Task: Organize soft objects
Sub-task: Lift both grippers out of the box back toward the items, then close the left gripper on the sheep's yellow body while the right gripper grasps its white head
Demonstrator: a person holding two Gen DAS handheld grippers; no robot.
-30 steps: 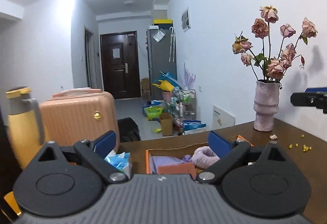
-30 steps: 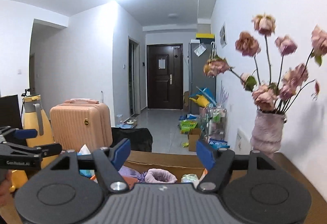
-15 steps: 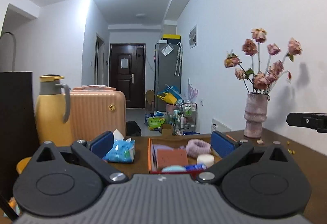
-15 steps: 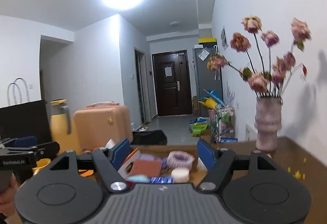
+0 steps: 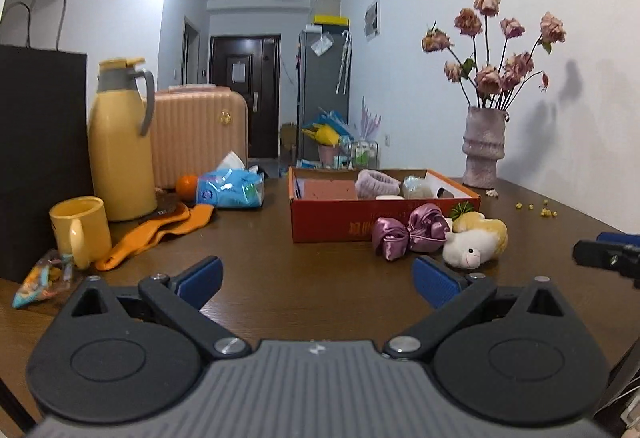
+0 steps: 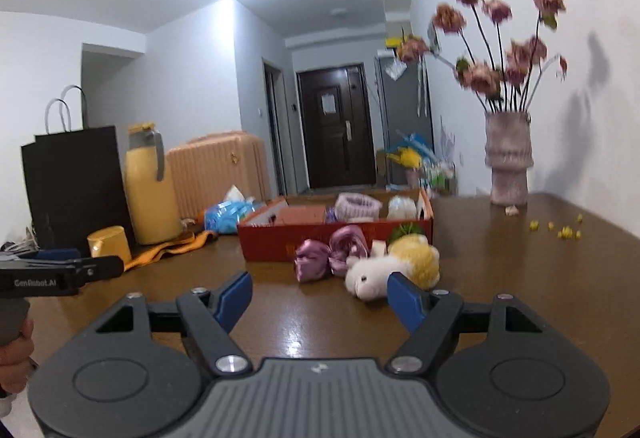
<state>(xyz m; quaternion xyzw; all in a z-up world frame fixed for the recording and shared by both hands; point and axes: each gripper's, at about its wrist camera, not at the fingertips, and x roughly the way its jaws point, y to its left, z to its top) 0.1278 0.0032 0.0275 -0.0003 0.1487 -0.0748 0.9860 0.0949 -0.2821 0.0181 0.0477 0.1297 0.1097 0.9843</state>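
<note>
Both grippers are empty, fingers spread: left gripper (image 5: 316, 282), right gripper (image 6: 320, 300). You're at the approach step, nothing grasped.

Landmark is the red box (image 5: 332, 224) on the worktop (image 5: 280, 278). Loose soft items sit just in front of the box, toward its right end: purple bow (image 5: 408, 232) touching the box front, plush (image 5: 474, 240) right beside the bow. Already inside the box: pink scrunchie (image 5: 376, 184) plus a few other bits I can't identify. Orange cloth (image 5: 160, 232) lies well left of the box, near the mug (image 5: 80, 230).

Right gripper is closest to the plush; its right finger (image 6: 404, 302) overlaps it in view. Next move, my call: centre the fingers on the plush body, close gently, lift it over the box wall. Watch you don't drag the bow along.
</note>
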